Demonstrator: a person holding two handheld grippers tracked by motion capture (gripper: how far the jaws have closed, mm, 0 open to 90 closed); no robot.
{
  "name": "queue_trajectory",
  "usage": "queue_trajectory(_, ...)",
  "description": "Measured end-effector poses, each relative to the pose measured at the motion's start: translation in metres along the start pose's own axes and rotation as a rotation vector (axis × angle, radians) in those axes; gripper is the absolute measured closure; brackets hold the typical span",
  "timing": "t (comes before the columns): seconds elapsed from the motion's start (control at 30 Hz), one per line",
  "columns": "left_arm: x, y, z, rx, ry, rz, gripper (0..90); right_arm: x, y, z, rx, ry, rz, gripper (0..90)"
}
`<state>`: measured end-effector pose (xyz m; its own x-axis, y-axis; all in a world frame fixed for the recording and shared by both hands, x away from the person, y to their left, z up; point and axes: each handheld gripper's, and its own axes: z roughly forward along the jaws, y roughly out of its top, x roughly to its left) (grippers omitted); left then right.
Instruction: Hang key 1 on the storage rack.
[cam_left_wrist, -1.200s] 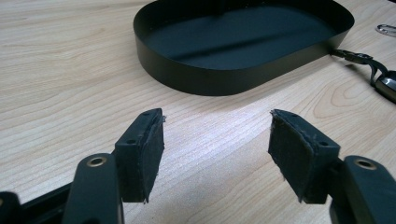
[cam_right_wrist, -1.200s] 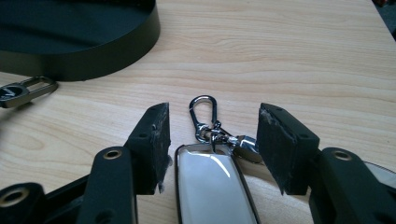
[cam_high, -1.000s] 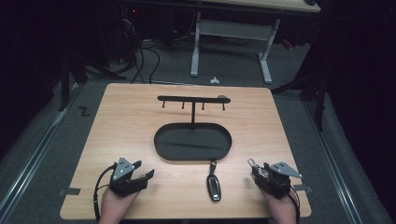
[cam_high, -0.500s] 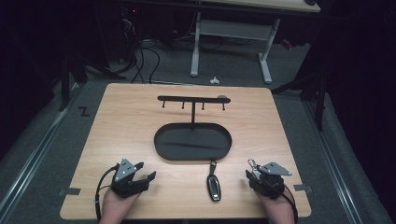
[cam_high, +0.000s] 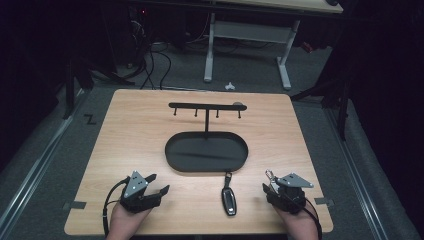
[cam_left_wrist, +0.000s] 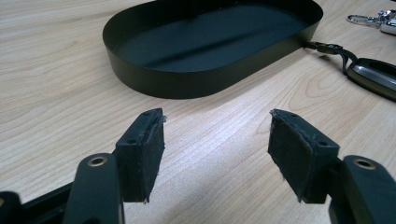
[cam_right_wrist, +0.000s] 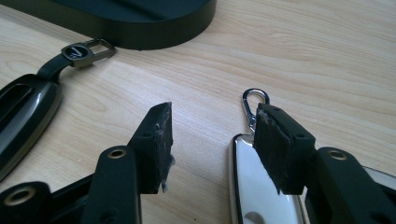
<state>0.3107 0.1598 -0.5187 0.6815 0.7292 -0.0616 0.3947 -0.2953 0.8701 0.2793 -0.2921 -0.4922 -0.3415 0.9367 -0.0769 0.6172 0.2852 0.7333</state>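
Right gripper (cam_right_wrist: 210, 140) sits low at the table's (cam_high: 125, 140) near right corner, jaws spread apart with bare wood between them. They have just been opening a little. A silver key fob (cam_right_wrist: 261, 186) lies flat on the wood under the gripper's right jaw, its carabiner clip (cam_right_wrist: 254, 100) poking out just past the pad tip; the pads do not press on it. In the high view the clip glints just ahead of that gripper (cam_high: 277, 192), near the right end of the front edge.

Left gripper (cam_left_wrist: 217, 154) rests near the front left corner, jaws also wide apart and holding nothing, aimed at the black oval tray (cam_left_wrist: 154, 79), which stands close ahead of it.

The tray (cam_high: 172, 160) sits at the middle of the table, with a post rising from its far side to a black bar with small hooks (cam_high: 206, 106).

A black key fob (cam_high: 229, 200) lies between the two grippers, close to the front edge, its strap ring (cam_high: 228, 176) touching or almost touching the tray's near wall. In the right gripper view this black fob (cam_right_wrist: 23, 121) lies to the left, well clear of the jaws
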Motion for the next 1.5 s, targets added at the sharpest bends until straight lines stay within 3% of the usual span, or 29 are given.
queue_trajectory(0.37, -0.001, 0.001, -0.001, -0.026, -0.066, -0.017, 35.1, 0.009, 0.003, 0.005, 0.054, 0.039, -0.041, 48.5)
queue_trajectory(0.6, -0.002, 0.002, 0.000, -0.012, -0.048, -0.004, 35.1, 0.012, 0.009, 0.014, 0.114, 0.069, -0.057, 53.7)
queue_trajectory(0.83, 0.000, 0.004, -0.002, -0.018, -0.048, -0.009, 35.9, 0.014, 0.019, 0.019, 0.190, 0.034, -0.086, 54.5)
queue_trajectory(1.17, -0.003, 0.007, 0.004, 0.017, -0.043, 0.048, 39.4, 0.014, 0.030, 0.021, 0.296, 0.078, -0.026, 52.5)
queue_trajectory(1.33, -0.002, 0.007, 0.007, 0.025, -0.025, 0.030, 38.6, 0.017, 0.037, 0.023, 0.347, 0.034, -0.034, 50.7)
queue_trajectory(1.5, 0.001, 0.006, 0.006, 0.025, -0.009, 0.029, 37.4, 0.018, 0.041, 0.028, 0.404, 0.033, -0.057, 46.1)
